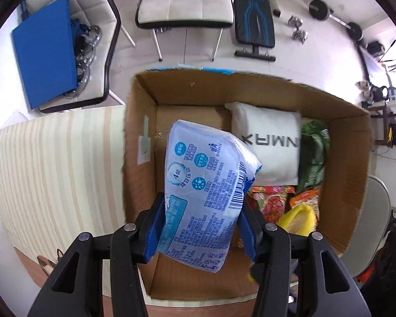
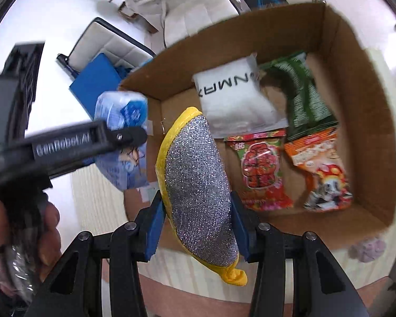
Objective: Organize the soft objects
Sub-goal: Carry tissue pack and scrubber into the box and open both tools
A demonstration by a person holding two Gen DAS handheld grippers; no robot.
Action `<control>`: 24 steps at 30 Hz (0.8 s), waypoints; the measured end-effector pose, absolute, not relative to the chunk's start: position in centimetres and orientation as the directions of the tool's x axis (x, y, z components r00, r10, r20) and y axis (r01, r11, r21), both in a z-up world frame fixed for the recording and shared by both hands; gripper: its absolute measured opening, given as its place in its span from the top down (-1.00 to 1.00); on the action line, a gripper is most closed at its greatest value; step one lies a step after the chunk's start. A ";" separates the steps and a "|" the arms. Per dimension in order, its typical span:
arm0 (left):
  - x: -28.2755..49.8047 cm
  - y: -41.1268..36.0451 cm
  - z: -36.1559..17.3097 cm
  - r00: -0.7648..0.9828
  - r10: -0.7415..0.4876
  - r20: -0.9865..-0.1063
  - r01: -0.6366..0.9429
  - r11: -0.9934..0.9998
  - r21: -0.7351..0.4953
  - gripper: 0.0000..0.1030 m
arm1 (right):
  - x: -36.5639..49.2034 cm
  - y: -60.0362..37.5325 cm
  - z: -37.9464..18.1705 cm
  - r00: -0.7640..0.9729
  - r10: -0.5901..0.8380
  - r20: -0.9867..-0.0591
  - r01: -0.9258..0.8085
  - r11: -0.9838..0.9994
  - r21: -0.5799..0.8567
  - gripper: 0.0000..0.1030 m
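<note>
We see an open cardboard box (image 1: 338, 142) standing on a pale striped table (image 1: 52, 174); it is the biggest thing in both wrist views. On its floor lie a white pouch (image 1: 266, 142) with dark lettering, a green packet (image 1: 314, 153) just beside it, a red sweet bag (image 2: 261, 169) and an orange snack bag (image 2: 322, 169).

Next in size is the blue tissue pack (image 1: 203, 200), a soft plastic-wrapped bundle. We find it clamped between the blue pads of the left gripper (image 1: 202, 224), which press on its two long sides. The pack reaches forward past the fingertips and hangs over the empty left part of the box, clear of the floor. In the right wrist view the same pack shows at the box's left wall, with a hand (image 2: 39, 227) on the tool's handle below it.

Smaller is the scouring sponge (image 2: 198, 185), silver glitter with a yellow border. The right gripper (image 2: 198, 219) holds it on both flanks, its pads narrowed onto it. The sponge stands lengthwise between the fingers, its yellow loop hanging back towards the camera and its far tip over the box's floor, near the white pouch.
</note>
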State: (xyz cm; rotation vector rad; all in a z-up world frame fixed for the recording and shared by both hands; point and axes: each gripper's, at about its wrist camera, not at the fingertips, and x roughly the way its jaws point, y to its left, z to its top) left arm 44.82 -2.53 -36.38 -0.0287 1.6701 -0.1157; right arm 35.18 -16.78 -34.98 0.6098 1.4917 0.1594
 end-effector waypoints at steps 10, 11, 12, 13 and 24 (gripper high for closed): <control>45.9 -2.3 -40.4 -0.163 -0.088 -0.983 0.023 0.995 -0.093 -0.04 | 37.2 -14.7 -40.0 0.055 0.480 -0.876 0.310 0.825 0.472 -0.01; 45.8 -2.1 -40.5 -0.172 -0.105 -0.979 0.008 0.994 -0.108 -0.07 | 37.4 -14.4 -40.4 0.043 0.477 -0.878 0.300 0.832 0.467 -0.03; 45.7 -2.1 -40.5 -0.179 -0.119 -0.977 0.002 0.993 -0.121 -0.13 | 37.5 -14.2 -40.7 0.028 0.480 -0.877 0.294 0.835 0.466 -0.08; 45.7 -1.9 -40.4 -0.177 -0.123 -0.976 0.001 0.992 -0.125 -0.14 | 37.6 -13.9 -41.1 0.008 0.485 -0.875 0.289 0.836 0.466 -0.29; 44.0 -1.3 -34.9 -0.007 -0.109 -0.994 0.020 0.994 -0.109 -0.94 | 36.8 -14.9 -37.4 0.005 0.333 -0.943 0.214 0.921 0.326 -0.72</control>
